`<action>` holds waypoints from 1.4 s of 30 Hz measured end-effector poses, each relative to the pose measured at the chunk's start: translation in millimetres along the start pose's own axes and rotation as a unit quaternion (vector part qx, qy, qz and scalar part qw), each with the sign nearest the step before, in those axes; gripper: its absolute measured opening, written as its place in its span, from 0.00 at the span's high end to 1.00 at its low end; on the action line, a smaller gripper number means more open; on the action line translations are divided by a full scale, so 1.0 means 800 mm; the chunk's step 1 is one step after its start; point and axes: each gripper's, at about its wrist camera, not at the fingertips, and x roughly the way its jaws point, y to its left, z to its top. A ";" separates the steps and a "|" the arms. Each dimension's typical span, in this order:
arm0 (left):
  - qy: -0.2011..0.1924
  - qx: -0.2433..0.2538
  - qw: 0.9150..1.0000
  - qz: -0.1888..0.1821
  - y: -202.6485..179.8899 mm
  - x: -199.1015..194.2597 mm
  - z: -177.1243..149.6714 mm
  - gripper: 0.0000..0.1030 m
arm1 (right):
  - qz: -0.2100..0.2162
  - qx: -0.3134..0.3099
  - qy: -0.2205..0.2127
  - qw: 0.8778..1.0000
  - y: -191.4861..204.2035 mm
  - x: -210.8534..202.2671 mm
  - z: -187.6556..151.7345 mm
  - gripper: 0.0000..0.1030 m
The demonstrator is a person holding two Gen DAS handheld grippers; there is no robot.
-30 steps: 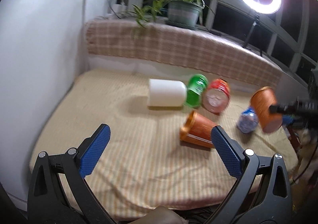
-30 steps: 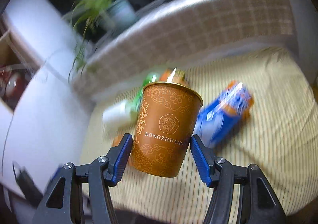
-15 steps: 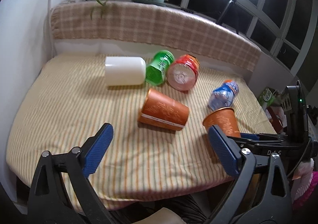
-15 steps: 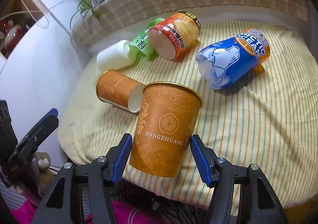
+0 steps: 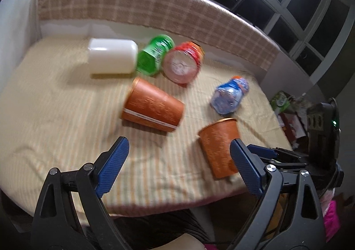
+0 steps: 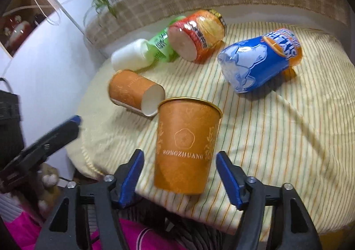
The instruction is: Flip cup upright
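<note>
An orange paper cup [image 6: 185,145] with a gold rim stands upright on the striped cloth near the table's front edge. It also shows in the left wrist view [image 5: 219,148]. My right gripper [image 6: 179,178] is open around it, with a gap between each blue pad and the cup wall. A second orange cup [image 5: 153,105] lies on its side in the middle, also in the right wrist view [image 6: 135,92]. My left gripper [image 5: 177,168] is open and empty, near the front edge, short of the lying cup.
A white cup [image 5: 112,59], a green cup [image 5: 154,54], a red-orange cup [image 5: 183,64] and a blue cup [image 5: 229,94] lie on their sides at the back. A checked ledge [image 5: 155,12] runs behind the table. The left gripper shows in the right wrist view [image 6: 42,145].
My right gripper brought the orange cup down onto the cloth and opened off it. My left gripper moved closer toward the lying orange cup.
</note>
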 end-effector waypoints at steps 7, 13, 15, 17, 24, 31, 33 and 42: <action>0.069 -0.050 0.993 -0.082 -0.018 0.043 0.004 0.16 | -0.040 0.053 -0.056 0.996 -0.037 -0.059 -0.035 0.22; 0.101 -0.079 0.987 -0.098 -0.031 0.083 0.003 0.16 | -0.060 0.100 -0.072 0.991 -0.066 -0.082 -0.061 0.22; 0.111 -0.092 0.984 -0.103 -0.029 0.093 0.004 0.17 | -0.063 0.110 -0.073 0.989 -0.073 -0.085 -0.066 0.22; 0.118 -0.100 0.982 -0.107 -0.031 0.102 0.006 0.17 | -0.065 0.116 -0.072 0.989 -0.079 -0.085 -0.069 0.22; 0.131 -0.103 0.981 -0.103 -0.037 0.125 0.010 0.20 | -0.062 0.128 -0.068 0.988 -0.089 -0.080 -0.074 0.22; 0.147 -0.109 0.978 -0.097 -0.032 0.145 0.010 0.27 | -0.062 0.132 -0.068 0.987 -0.094 -0.079 -0.075 0.22; 0.148 -0.109 0.978 -0.100 -0.031 0.150 0.010 0.28 | -0.064 0.133 -0.067 0.987 -0.096 -0.079 -0.075 0.22; 0.136 -0.086 0.982 -0.095 -0.041 0.146 0.013 0.34 | -0.065 0.140 -0.059 0.986 -0.100 -0.074 -0.074 0.22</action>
